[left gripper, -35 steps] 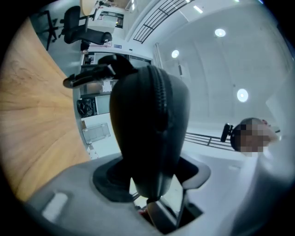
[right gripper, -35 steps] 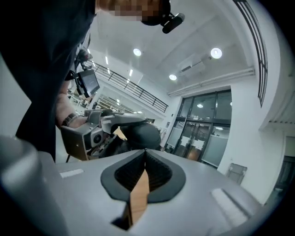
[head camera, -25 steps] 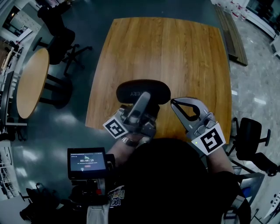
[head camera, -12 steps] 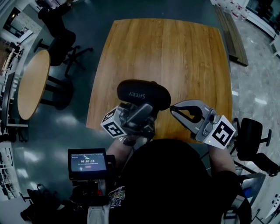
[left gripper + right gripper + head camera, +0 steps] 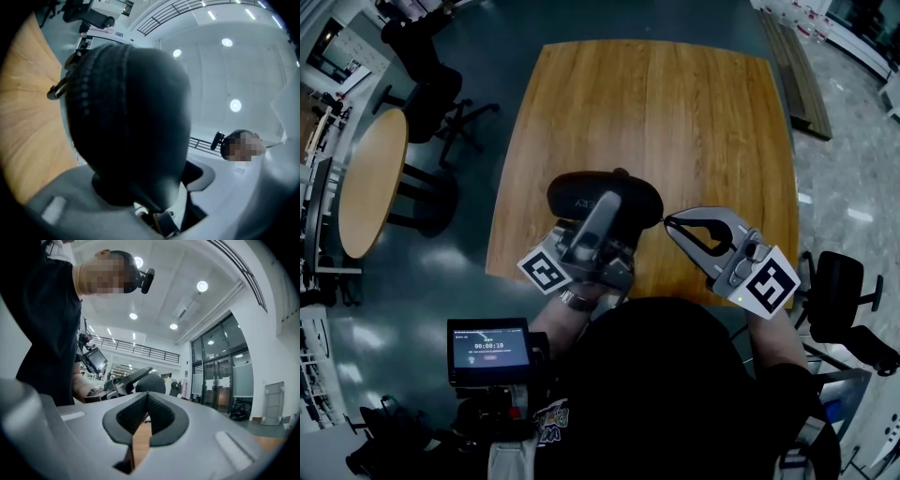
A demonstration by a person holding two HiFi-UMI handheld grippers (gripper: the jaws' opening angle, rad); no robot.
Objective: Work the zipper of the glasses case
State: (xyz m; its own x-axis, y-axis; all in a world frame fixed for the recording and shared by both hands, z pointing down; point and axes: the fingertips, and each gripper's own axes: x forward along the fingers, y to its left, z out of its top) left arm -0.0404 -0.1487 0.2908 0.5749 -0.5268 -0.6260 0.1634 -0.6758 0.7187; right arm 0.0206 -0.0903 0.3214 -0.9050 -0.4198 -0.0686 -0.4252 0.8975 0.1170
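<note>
From the head view, a black oval zippered glasses case [image 5: 581, 195] sits above the near edge of the light wooden counter [image 5: 675, 112]. It is clamped in the left gripper [image 5: 609, 211], whose jaws have just been closing onto it. The right gripper [image 5: 668, 222] is just beside the case's right end.

In the left gripper view, the case fills the space between the jaws. Its zipper teeth run along one edge, and a small metal zipper pull [image 5: 55, 92] sticks out at the side.

In the right gripper view, the jaws are pressed together tip to tip, and the case shows beyond them.

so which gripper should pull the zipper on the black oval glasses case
Probably right gripper: shut, tips at the black glasses case's end; left gripper jaws just closed further on the case.
</note>
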